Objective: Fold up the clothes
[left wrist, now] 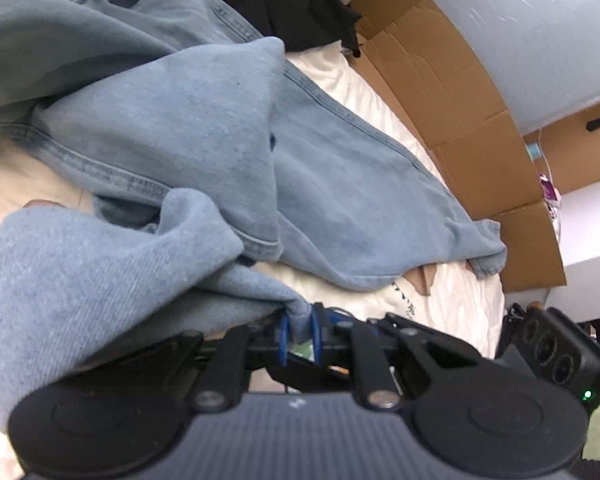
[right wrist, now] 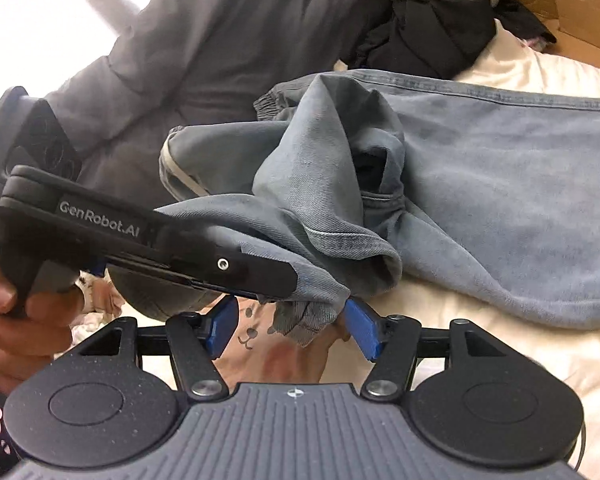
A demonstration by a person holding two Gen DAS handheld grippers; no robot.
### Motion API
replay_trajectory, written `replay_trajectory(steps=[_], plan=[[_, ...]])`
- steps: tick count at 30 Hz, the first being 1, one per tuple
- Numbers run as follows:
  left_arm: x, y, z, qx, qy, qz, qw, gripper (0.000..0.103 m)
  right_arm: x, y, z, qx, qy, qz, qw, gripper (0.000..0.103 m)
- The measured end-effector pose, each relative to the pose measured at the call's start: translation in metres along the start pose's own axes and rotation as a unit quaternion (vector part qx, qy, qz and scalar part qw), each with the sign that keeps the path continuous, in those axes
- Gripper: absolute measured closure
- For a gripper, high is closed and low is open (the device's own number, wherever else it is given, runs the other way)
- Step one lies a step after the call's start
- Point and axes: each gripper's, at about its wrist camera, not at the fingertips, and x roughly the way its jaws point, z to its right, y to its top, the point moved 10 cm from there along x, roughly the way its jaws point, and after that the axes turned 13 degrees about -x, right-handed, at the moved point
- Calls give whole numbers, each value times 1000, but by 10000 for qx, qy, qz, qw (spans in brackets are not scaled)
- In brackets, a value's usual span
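Light blue jeans lie across a white bed sheet, one leg stretched flat and the other bunched and lifted. My left gripper is shut on a fold of that lifted leg near its hem. In the right wrist view the left gripper comes in from the left, pinching the jeans at the frayed hem. My right gripper stands open just below it. The frayed hem hangs between its blue pads, and neither pad presses on it.
Flattened brown cardboard lines the bed's far side, with a grey-white roll behind it. Black clothes are piled beyond the jeans' waistband. A person's grey jacket and a hand fill the left of the right wrist view.
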Motion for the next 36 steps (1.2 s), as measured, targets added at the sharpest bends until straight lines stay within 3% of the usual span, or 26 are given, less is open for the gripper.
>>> replay_trajectory(steps=[3,7,10,15,18,22,28,30,36], plan=[[2,0,3,-5,-38,-34,10000,91,3,-1,1,-106,-3,-12,9999,49],[-2,-2,7,1,-63,-70,10000,92,7,1,-6,-425,-36,7,9991,50],[-10,-1,8,-70,-111,-53,9999,92,7,2,-10,-606,-117,-3,9981,69],[-17,-9,18,159,-89,-126,9998,91,-5,3,-10,-809,-83,-8,9967,79],[-24,-15,33,405,-221,-215,9987,89,-16,-1,-3,-779,-197,-93,9967,80],[-32,-17,38,653,-128,-191,9976,86,-38,-11,12,-654,-403,-178,9969,81],[-37,0,10,521,339,93,9980,70,-75,-24,47,-340,-798,-176,9961,82],[-37,3,-1,462,456,182,9977,55,-90,-27,60,-187,-936,-140,9953,82],[-34,7,-25,345,809,275,9957,54,-128,-40,86,88,-1314,-136,9912,82]])
